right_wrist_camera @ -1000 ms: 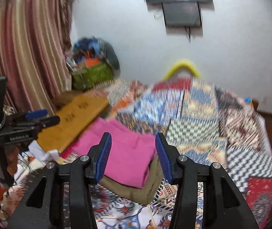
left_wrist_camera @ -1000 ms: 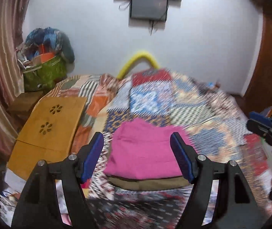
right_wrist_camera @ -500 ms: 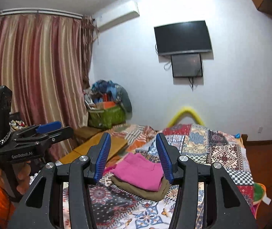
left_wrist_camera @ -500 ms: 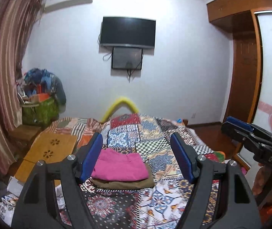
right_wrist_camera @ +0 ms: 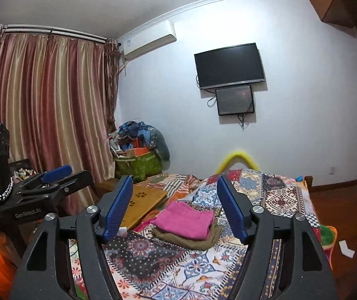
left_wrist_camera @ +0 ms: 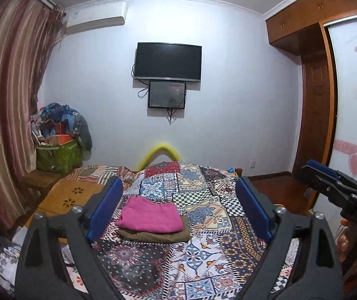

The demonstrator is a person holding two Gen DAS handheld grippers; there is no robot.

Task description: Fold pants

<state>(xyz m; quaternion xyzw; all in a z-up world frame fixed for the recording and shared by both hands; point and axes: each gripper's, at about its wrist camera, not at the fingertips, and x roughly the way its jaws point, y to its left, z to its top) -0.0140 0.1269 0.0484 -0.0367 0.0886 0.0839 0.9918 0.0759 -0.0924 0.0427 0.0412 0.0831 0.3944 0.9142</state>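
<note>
Folded pink pants lie on top of folded olive pants in a small stack on the patchwork bedspread. My left gripper is held back from the stack, well above the bed; its jaws are opening, with nothing between them. My right gripper is also pulled back and raised, its jaws opening and empty. The right gripper shows at the right edge of the left wrist view, the left gripper at the left of the right wrist view.
A wooden lap table lies on the bed's left side. A green bag piled with clutter stands by the striped curtain. A television hangs on the far wall. A wooden door is at right.
Both grippers have drawn back and risen from the stacked pants, which look far smaller now. More wall and ceiling are in view. Both pairs of jaws have spread wider.
</note>
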